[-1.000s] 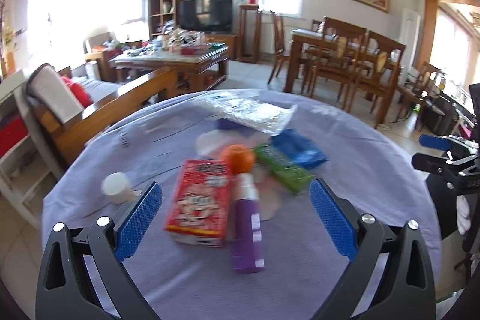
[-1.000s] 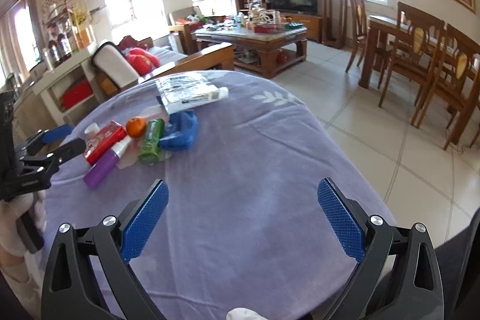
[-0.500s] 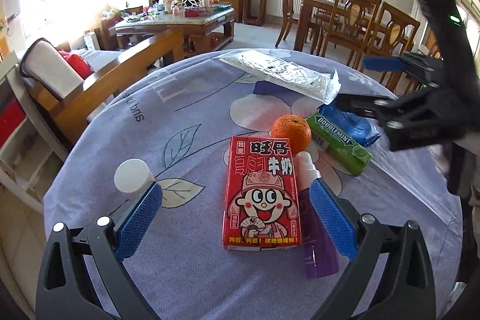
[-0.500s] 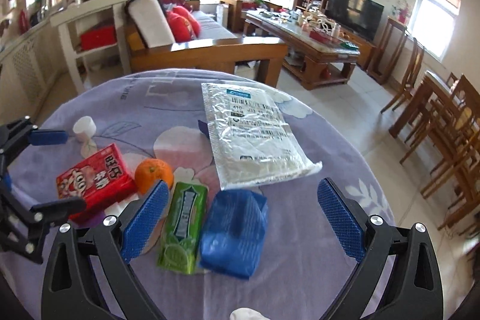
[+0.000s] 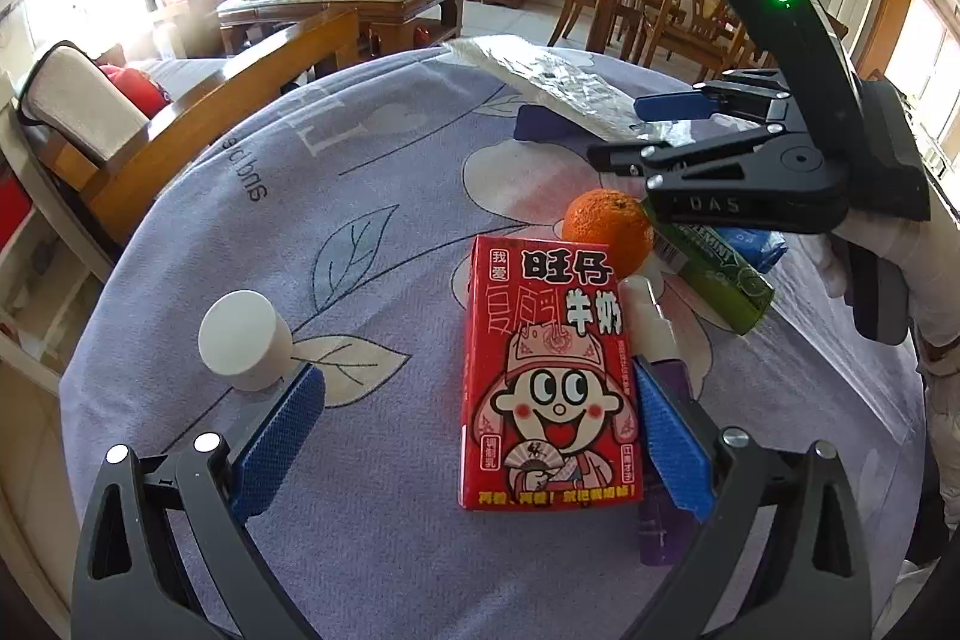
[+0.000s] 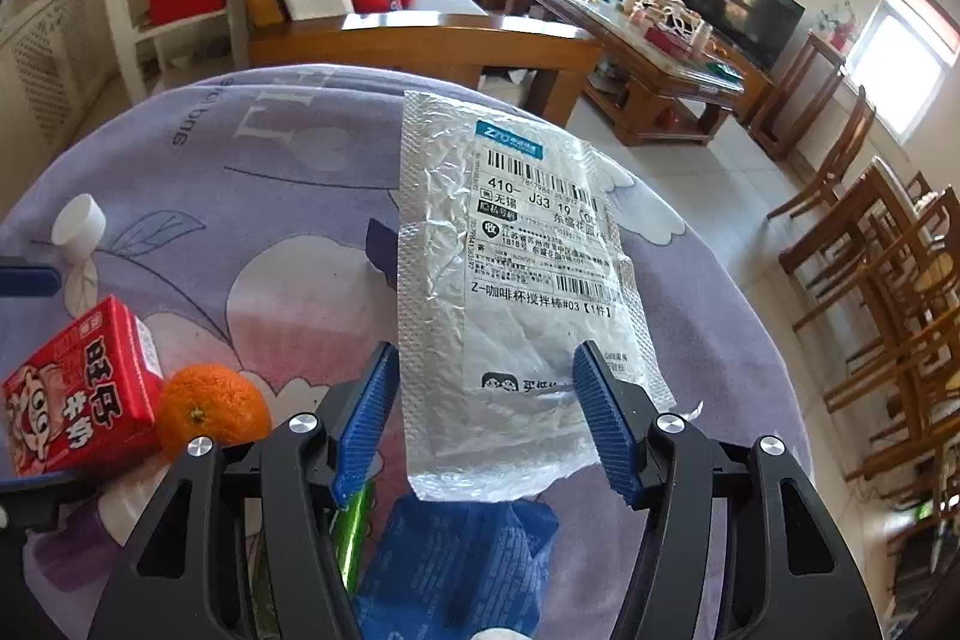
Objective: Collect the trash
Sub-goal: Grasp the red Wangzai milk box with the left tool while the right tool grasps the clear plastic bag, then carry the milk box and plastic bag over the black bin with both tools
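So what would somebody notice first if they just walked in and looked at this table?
Probably the bright red milk carton with the cartoon face, lying between the left gripper's open jaws. An orange sits just beyond it. Further back, the right gripper straddles a crinkly silver mailer bag.

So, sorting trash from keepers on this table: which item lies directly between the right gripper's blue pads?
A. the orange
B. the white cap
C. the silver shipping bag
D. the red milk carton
C: in the right wrist view the silver shipping bag runs between the right gripper pads; the orange sits off to the side.
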